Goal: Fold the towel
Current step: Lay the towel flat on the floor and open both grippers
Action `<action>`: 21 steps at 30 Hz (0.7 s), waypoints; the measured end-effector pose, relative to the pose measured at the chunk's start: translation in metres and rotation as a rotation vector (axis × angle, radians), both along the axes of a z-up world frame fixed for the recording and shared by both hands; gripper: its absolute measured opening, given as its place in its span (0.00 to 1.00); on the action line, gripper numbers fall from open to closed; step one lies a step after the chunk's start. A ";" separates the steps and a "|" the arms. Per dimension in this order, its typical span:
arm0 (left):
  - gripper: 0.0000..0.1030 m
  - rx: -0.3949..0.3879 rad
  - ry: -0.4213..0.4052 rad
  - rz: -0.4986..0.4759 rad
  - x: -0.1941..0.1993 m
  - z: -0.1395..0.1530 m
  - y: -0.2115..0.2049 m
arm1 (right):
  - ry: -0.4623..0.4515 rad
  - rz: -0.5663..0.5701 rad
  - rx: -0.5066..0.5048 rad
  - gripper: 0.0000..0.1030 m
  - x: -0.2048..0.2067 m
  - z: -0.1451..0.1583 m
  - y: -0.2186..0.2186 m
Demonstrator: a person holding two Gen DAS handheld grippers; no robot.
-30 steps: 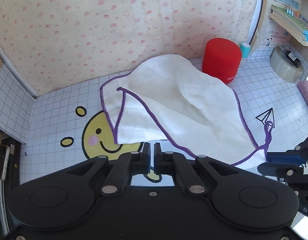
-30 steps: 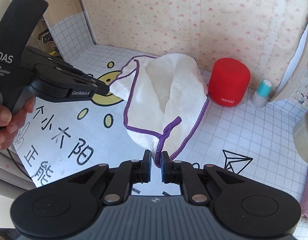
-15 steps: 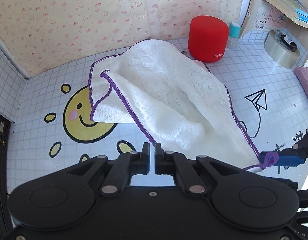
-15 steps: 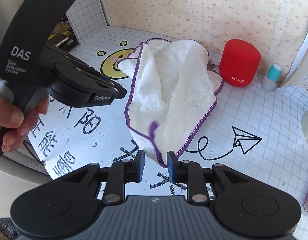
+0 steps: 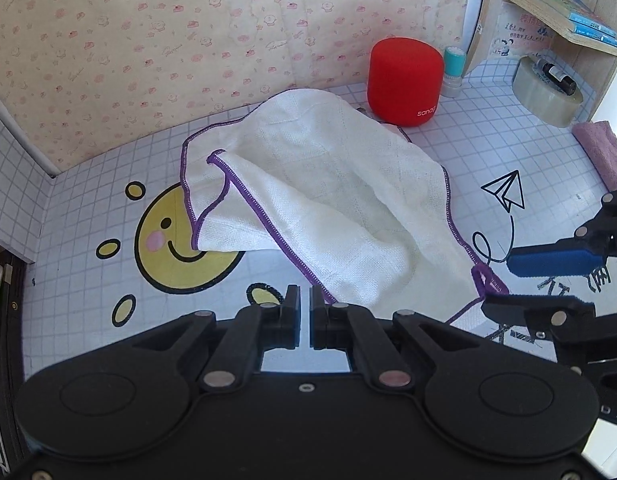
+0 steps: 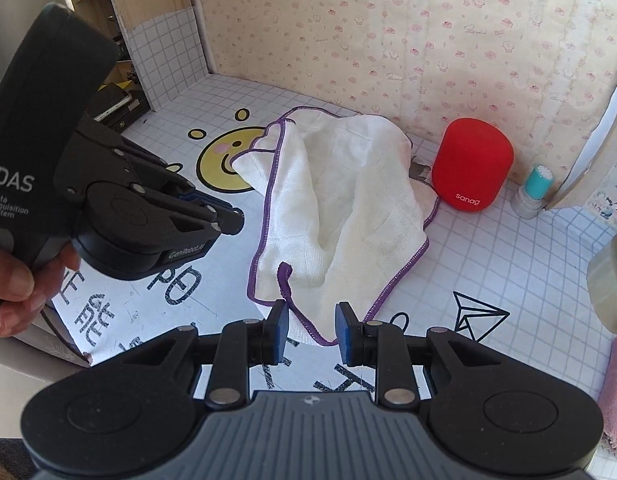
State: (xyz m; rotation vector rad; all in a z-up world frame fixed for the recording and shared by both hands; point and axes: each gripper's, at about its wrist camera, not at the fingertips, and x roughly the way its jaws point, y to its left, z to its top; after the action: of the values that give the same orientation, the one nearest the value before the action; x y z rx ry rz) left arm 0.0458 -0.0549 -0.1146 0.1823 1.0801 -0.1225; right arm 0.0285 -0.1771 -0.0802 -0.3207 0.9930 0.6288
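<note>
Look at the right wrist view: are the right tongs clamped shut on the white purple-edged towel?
No: the right tongs stand open, their blue pads apart, with the corner of the white purple-edged towel lying loose between them.

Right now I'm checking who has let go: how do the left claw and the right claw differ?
The left claw is shut, nothing visibly pinched; the right claw has just been opening, its blue pads apart. The towel edge runs just right of the left claw's tips, while a corner lies loose between the right claw's pads. Both are black and point down at the towel.
</note>
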 end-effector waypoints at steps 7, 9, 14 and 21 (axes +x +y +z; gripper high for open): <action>0.04 0.007 0.000 -0.012 0.000 -0.001 0.014 | -0.033 -0.026 0.026 0.24 0.018 0.013 0.018; 0.07 0.012 0.001 -0.008 0.002 -0.002 0.019 | -0.042 -0.016 0.035 0.24 0.027 0.011 0.029; 0.39 0.032 -0.016 0.020 0.009 -0.002 0.034 | -0.015 -0.002 0.084 0.28 0.060 -0.004 0.056; 0.46 0.024 -0.026 0.058 0.017 0.000 0.053 | 0.013 -0.003 0.070 0.38 0.074 -0.013 0.073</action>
State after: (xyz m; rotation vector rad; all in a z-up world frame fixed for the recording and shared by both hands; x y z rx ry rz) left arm 0.0633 -0.0020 -0.1141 0.1730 1.0603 -0.0548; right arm 0.1029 -0.1041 -0.0932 -0.2542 0.9812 0.6622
